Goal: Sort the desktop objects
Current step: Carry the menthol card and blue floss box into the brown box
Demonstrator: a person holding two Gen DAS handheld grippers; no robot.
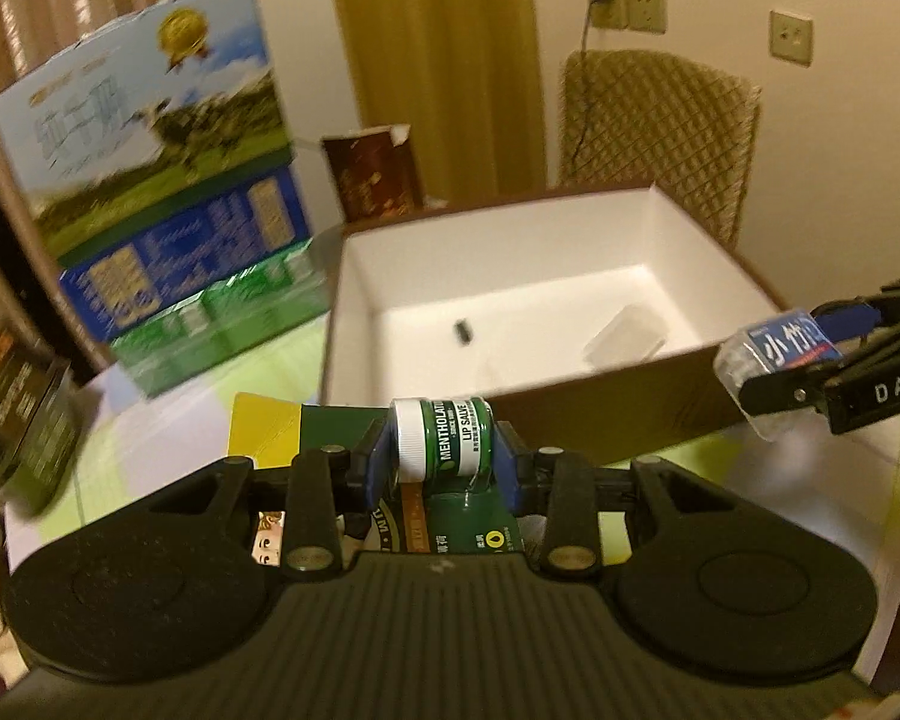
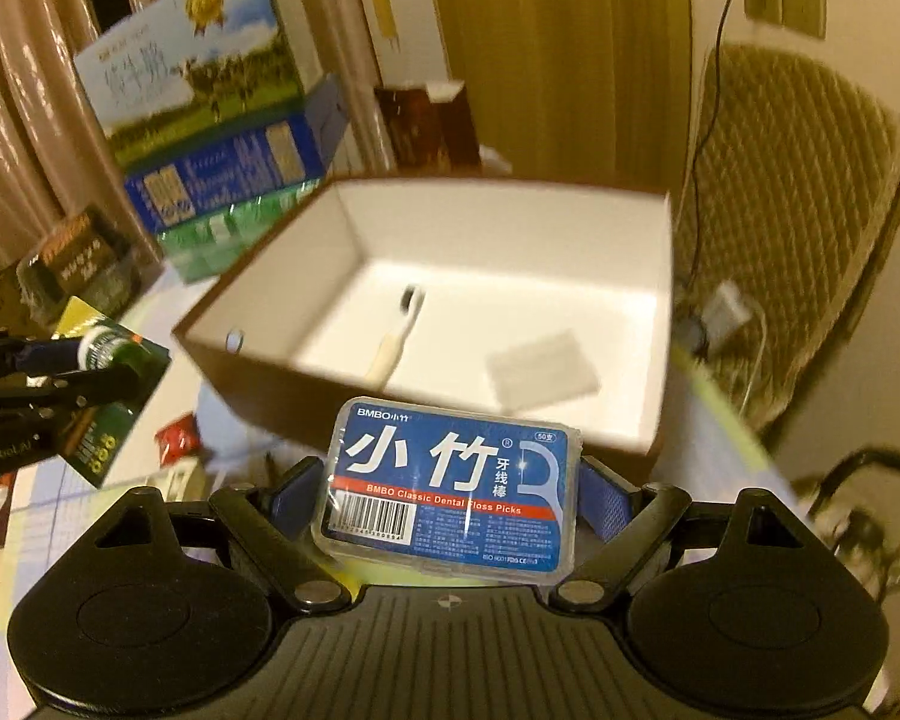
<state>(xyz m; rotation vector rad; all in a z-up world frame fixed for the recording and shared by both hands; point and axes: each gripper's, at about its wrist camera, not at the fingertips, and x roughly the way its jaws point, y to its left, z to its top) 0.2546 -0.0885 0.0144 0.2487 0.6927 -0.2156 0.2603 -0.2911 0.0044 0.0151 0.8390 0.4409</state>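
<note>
Inside, box point(image 2: 654, 324) holds toothbrush point(image 2: 399, 330), clear case point(image 2: 543, 375).

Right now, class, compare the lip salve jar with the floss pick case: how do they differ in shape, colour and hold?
Shape: the lip salve jar is a small round tub; the floss pick case is a flat rectangle.
Colour: the jar is green with a white lid; the case is clear with a blue label.
Hold: the jar sits in the left gripper; the case in the right gripper.
Both are held near the open box.

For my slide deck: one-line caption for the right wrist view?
Right gripper carries a floss pick case toward the open box holding a toothbrush.
</note>
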